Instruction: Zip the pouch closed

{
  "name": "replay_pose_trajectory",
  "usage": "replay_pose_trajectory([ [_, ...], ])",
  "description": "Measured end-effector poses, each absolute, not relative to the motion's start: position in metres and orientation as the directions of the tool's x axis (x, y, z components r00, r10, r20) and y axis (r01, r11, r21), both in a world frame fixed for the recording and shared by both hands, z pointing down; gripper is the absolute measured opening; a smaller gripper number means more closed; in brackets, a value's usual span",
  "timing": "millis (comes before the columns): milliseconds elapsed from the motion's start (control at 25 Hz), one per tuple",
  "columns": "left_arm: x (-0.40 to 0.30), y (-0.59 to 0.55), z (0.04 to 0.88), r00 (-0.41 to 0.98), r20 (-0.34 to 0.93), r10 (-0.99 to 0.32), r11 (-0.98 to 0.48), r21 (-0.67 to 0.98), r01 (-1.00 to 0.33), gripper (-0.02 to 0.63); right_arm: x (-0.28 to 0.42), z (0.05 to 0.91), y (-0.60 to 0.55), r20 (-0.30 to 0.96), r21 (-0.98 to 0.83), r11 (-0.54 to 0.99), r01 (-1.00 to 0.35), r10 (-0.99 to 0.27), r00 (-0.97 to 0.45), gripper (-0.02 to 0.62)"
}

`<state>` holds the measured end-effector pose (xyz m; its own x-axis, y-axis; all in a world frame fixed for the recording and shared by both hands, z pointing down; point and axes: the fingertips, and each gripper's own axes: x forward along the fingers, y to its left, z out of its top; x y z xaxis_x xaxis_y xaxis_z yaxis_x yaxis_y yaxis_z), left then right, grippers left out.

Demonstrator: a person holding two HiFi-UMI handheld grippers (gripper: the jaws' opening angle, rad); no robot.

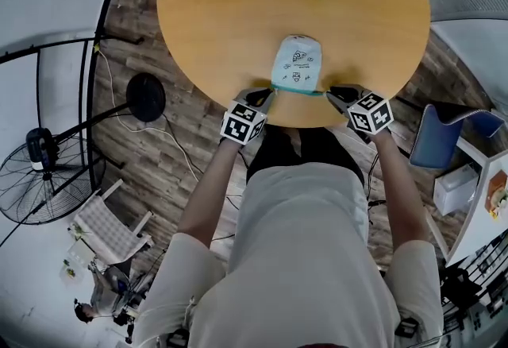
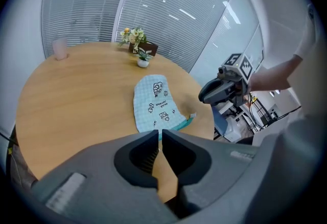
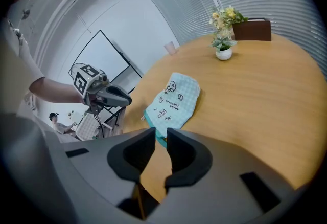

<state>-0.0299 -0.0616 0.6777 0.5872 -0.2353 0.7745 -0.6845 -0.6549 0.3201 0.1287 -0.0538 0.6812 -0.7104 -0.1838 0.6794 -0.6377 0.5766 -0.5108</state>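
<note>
Pouch (image 1: 298, 60) flat at the near edge of the table (image 1: 222, 13), between the grippers
The left gripper (image 1: 266, 94) clenched on nothing; the right gripper (image 1: 333, 94) a slit apart, empty; tugging the zip (image 1: 298, 90) unanchored could drag the pouch off the edge

The pouch (image 1: 298, 62) is soft checked cloth with printed drawings and a teal zip band. It lies on a round table (image 1: 222, 13) of smooth, satin-finished wood, and the floor (image 1: 198, 148) at lower left is rougher dark planks. The left gripper (image 2: 159, 138) and right gripper (image 3: 161, 136) are matt grey plastic.
</note>
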Motion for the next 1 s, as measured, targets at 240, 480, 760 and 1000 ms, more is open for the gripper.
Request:
replay_pose_trajectory([
  [240, -0.049, -0.049, 0.647, 0.642, 0.730, -0.235, -0.694, 0.336, -0.636, 0.021, 0.112, 0.648, -0.042, 0.702, -0.431, 0.542, -0.721, -0.302, -0.646, 0.071],
  [480, -0.066, -0.050, 0.593, 0.683, 0.667, -0.297, -0.740, 0.291, -0.606, 0.021, 0.104, 0.601, -0.038, 0.716, -0.304, 0.479, -0.824, -0.455, -0.529, 0.070],
  [760, -0.078, -0.032, 0.515, 0.738, 0.569, -0.364, -0.796, 0.222, -0.563, 0.021, 0.083, 0.543, -0.009, 0.711, -0.232, 0.433, -0.871, -0.536, -0.455, 0.061],
  [1000, -0.083, -0.019, 0.451, 0.779, 0.476, -0.407, -0.799, 0.228, -0.557, 0.021, 0.067, 0.482, 0.013, 0.653, -0.195, 0.404, -0.894, -0.627, -0.425, 0.027],
])
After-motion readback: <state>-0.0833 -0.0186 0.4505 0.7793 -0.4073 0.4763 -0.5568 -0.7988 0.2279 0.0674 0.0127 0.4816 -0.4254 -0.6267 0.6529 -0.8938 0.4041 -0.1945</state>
